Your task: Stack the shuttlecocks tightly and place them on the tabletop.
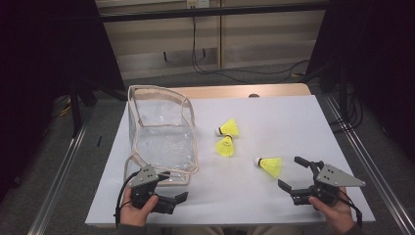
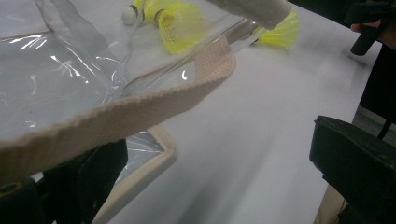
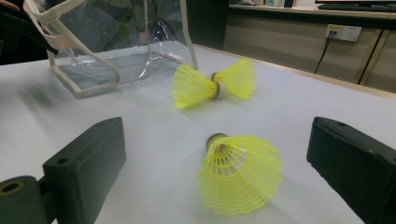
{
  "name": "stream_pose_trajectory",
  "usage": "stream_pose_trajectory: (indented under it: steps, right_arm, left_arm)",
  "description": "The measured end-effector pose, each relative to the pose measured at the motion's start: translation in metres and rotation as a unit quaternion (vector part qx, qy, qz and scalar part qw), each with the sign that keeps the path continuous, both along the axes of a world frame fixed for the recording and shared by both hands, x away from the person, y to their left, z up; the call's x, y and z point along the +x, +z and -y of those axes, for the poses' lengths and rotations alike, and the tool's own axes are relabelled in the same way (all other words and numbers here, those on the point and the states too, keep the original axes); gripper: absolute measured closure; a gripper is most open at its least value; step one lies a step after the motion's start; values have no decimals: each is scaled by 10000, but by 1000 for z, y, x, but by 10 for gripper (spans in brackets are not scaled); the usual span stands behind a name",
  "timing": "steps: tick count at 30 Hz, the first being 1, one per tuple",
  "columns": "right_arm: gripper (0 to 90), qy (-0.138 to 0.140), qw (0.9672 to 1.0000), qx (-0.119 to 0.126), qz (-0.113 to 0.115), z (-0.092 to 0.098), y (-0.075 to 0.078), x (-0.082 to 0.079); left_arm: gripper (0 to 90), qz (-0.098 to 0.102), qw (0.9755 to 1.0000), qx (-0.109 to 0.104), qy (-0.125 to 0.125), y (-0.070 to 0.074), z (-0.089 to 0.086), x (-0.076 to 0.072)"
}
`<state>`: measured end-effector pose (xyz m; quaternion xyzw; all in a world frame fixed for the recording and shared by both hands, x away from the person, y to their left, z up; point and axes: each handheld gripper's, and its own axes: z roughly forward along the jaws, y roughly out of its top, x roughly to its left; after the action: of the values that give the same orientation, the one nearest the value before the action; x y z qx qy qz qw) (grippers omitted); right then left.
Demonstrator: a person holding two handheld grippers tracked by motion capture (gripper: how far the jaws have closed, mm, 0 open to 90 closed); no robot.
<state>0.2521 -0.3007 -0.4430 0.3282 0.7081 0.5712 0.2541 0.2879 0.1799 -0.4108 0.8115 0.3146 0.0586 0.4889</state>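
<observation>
One clear bag, three yellow shuttlecocks

A white counter [image 1: 274, 196] holds one clear bag [image 1: 159, 137] at its left and three shuttlecocks [image 1: 226, 146] right of it. The nearest shuttlecock [image 1: 270, 166] lies just before the right gripper [image 1: 295, 173], fingers released. The left gripper [image 1: 177, 188], fingers released, straddles the bag's strap [image 2: 140, 109].
</observation>
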Motion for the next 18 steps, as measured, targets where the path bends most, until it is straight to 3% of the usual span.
stream_pose_trajectory:
  steps: [3,8,18]
  right_arm:
    - [41,-1,10000,5,-10,0,0,0]
    - [41,-2,10000,-18,1,0,0,0]
    - [42,12,10000,-41,11,0,0,1]
  left_arm:
    - [41,-64,9999,-75,114,-3,-5,1]
    - [41,3,9998,-132,134,-1,-10,1]
    - [38,96,9997,-97,213,-1,-16,2]
